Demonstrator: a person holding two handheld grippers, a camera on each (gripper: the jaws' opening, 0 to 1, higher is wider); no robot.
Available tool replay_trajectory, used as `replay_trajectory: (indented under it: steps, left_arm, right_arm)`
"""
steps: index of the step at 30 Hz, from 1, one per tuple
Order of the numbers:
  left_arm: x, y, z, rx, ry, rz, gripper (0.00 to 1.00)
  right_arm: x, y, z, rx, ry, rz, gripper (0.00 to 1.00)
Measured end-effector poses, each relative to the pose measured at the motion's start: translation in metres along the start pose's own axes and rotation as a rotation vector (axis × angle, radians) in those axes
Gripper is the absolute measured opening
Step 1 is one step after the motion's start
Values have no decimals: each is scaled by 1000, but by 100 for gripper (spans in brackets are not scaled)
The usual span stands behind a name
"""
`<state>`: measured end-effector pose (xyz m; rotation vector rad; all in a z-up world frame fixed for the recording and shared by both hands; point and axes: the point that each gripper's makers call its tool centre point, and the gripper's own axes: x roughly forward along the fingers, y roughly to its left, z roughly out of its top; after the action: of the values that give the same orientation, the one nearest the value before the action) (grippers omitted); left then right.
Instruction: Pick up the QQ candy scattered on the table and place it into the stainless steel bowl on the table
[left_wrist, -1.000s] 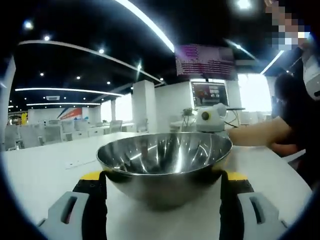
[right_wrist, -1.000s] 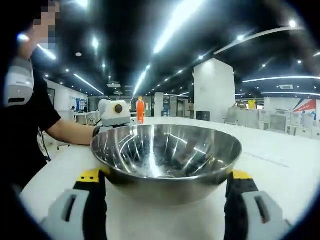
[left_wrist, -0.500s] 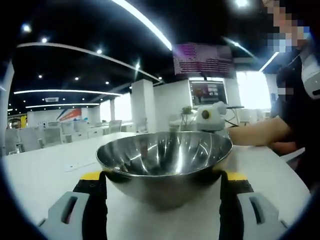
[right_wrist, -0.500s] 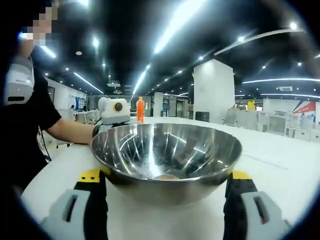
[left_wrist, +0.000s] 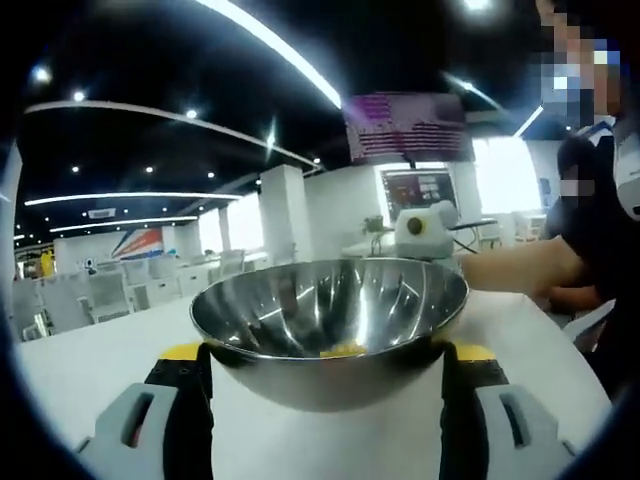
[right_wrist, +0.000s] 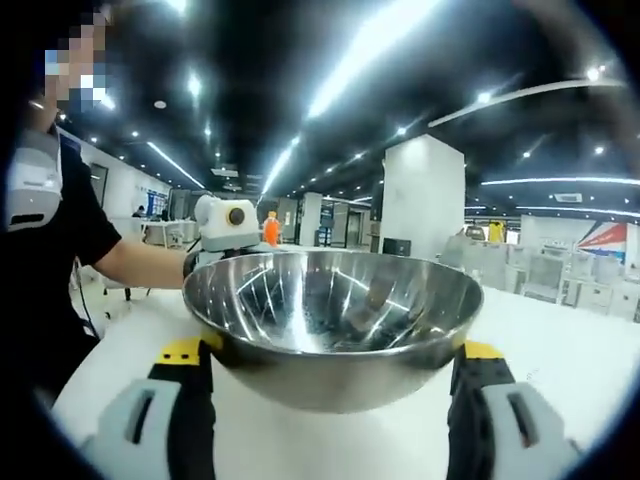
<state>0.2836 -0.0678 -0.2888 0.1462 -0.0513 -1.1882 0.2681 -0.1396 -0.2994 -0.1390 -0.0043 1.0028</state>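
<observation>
Left gripper view first: we see one stainless steel bowl (left_wrist: 330, 325) sitting on the white worktop (left_wrist: 90, 360). Our left gripper (left_wrist: 325, 400) has one finger on each side of the bowl, spread wide. We cannot tell if the fingers touch the bowl's sides, so we cannot say if they grip it or just sit beside it.

Inside the bowl, low down near the front rim, we see a small patch of yellow (left_wrist: 342, 350). We think it is QQ candy, so at least some candy looks to be in the bowl already. It is too small and blurry to count the pieces.

In the right gripper view, the same stainless steel bowl (right_wrist: 335, 320) sits between the two spread fingers of our right gripper (right_wrist: 330, 400). Here too we cannot tell if the fingers press on the bowl. From this side we cannot pick out any candy inside, just shiny metal.

On the worktop (right_wrist: 570, 360) around the bowl we see no loose candy in these pictures. So we guess the picking up is nearly done or done, but parts of the worktop are hidden behind the bowl, so some candy may be left.

Counting: one bowl, two grippers, two fingers each. Beyond the bowl an orange bottle (right_wrist: 270, 229) stands far off.
</observation>
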Motion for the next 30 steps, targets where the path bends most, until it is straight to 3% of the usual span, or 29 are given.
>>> replay_trajectory:
  steps: [6,14,30]
  left_arm:
    - [14,20,-8,-2,18,-3,96]
    - [27,36,-38,-52,24,0,96]
    - [33,35,-76,-84,53,-3,96]
  right_arm:
    - [7,-22,-9,17,9,0,94]
    - [20,-40,-33,23,37,7,94]
    - [23,-38,-70,47,86,11,94]
